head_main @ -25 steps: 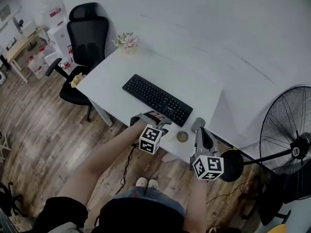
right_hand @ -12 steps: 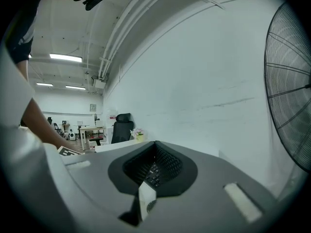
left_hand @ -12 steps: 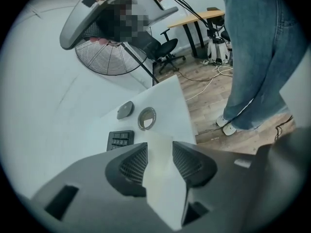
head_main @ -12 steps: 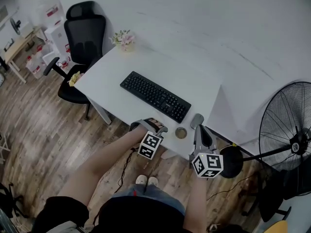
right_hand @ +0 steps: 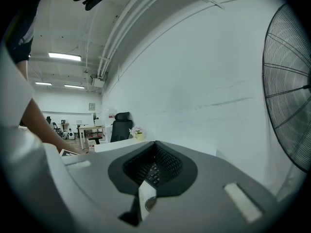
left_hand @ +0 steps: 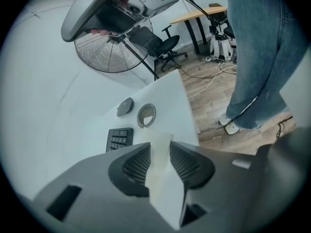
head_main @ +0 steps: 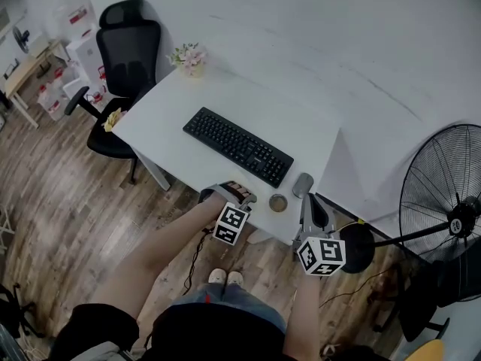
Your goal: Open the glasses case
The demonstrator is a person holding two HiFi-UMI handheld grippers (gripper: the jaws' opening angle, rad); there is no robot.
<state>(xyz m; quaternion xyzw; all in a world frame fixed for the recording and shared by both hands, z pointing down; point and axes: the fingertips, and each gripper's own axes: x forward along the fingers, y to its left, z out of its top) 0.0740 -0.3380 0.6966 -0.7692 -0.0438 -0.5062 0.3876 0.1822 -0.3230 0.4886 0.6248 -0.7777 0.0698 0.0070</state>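
Table (head_main: 188, 119), white and mostly bare, fills the middle of the head view, with a black keyboard (head_main: 237, 147) lying across it. At its near edge, just in front of the keyboard, the left tongs (left_hand: 160, 141) tip steeply down. Their jaws have just been closing, and a pale cream slab fills the gap from pad to pad. That slab is most likely the glasses case (left_hand: 164, 183). So little of it shows that no lid, seam or hinge can be made out, and the head view hides it under the gripper. The right tongs (right_hand: 154, 148) hang about level by the table's edge near a grey mouse (head_main: 303, 185), their tips drawn together on nothing. A small round disc (head_main: 278, 202) lies between the two grippers.

The case looks light and hard-shelled, probably smooth enough to skate over the table or twist in a pinch. A sound hold would clamp the base across its narrow width with the left. The right could then catch the lid's front lip, opposite the hinge, and lift gently.
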